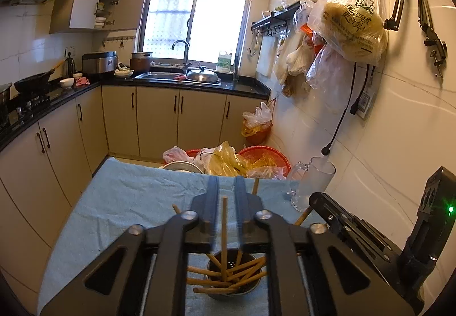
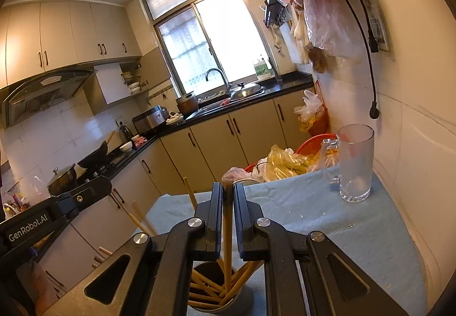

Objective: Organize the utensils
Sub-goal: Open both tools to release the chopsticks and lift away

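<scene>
left gripper (image 1: 226,196) jaws narrowly apart, chopstick (image 1: 224,230) loose between | right gripper (image 2: 227,202) jaws clamp chopstick (image 2: 227,233) | risk: holder (image 1: 233,291) below jaws tips if sticks snag

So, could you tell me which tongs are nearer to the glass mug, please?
Right. The right tongs stand over the chopstick holder, with the glass mug just ahead to their right; the left tongs are further left, beyond the right ones.
</scene>
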Tool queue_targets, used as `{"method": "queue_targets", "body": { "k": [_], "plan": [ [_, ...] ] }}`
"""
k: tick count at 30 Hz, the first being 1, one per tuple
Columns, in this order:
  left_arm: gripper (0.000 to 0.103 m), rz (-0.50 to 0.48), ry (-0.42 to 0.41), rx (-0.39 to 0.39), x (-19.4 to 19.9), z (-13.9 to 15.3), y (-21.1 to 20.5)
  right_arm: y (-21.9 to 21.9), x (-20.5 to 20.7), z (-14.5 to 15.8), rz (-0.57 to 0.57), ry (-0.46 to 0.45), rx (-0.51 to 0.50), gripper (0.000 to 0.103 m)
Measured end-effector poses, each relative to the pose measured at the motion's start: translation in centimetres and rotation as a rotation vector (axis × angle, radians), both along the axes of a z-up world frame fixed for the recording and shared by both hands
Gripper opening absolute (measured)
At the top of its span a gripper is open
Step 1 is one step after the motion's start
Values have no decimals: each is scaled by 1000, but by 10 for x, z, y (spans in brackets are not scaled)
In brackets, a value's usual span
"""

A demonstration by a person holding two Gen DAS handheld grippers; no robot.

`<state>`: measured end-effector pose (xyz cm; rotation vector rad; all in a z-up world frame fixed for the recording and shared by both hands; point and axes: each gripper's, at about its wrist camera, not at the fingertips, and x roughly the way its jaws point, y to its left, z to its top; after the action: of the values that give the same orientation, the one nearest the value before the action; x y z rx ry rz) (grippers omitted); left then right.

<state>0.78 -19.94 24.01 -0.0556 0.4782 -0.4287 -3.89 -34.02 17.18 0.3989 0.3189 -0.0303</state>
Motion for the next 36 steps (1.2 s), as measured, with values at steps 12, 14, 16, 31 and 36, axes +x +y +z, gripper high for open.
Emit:
{"method": "queue_targets", "body": {
  "k": [12,14,16,31,36],
  "plan": [
    [49,32,-96,16,-39,13,12,-2,-22,13,-26,-18,14,28],
    [51,39,-101,22,-46,14,15,-3,-29,16,-33,-21,13,30],
    [52,44,-102,25,-52,16,17,-3,-37,20,-42,-24,7,33],
    [61,70,-139,77,-125,19,39,6,-106,33,-73,-19,-32,50],
    [63,63,-123,73,-149,13,48,10,-130,30,-79,-2,-46,52]
  ]
}}
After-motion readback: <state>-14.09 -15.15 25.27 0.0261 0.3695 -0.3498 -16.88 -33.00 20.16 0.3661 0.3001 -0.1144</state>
